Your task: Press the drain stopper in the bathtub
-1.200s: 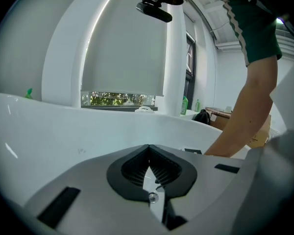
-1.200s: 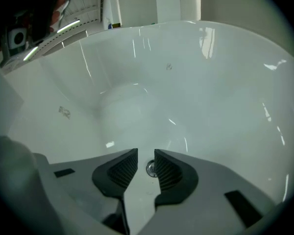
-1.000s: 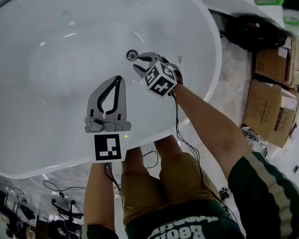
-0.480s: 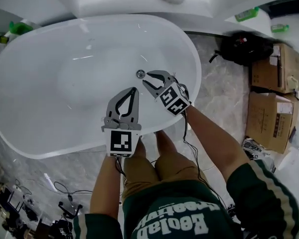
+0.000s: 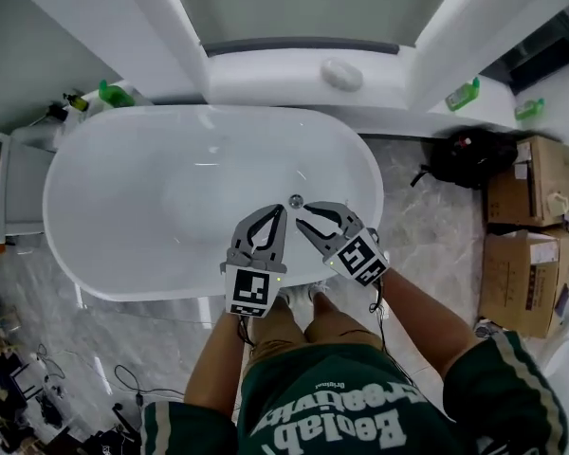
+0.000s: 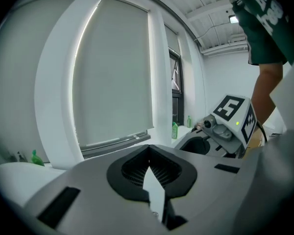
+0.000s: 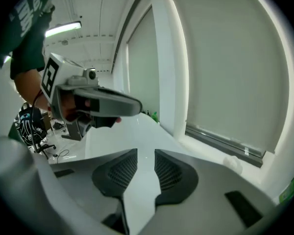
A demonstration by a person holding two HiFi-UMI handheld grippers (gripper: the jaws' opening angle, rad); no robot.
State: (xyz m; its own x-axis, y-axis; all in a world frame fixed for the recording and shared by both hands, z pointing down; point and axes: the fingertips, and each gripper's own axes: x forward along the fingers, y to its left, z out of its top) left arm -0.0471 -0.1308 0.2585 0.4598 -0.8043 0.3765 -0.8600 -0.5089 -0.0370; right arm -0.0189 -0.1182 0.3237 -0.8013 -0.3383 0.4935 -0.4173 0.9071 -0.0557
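The small round chrome drain stopper [image 5: 295, 200] sits in the floor of the white oval bathtub [image 5: 142, 207], just beyond the tips of both grippers and between them. The left gripper [image 5: 277, 210] has its jaws pressed together at the tips, with nothing between them. The right gripper [image 5: 308, 212] is narrowly parted and also holds nothing.

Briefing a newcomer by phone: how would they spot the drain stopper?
Find the white oval bathtub. On its floor, close to the near wall, sits the small round metal drain stopper, the only dark spot in the white basin.
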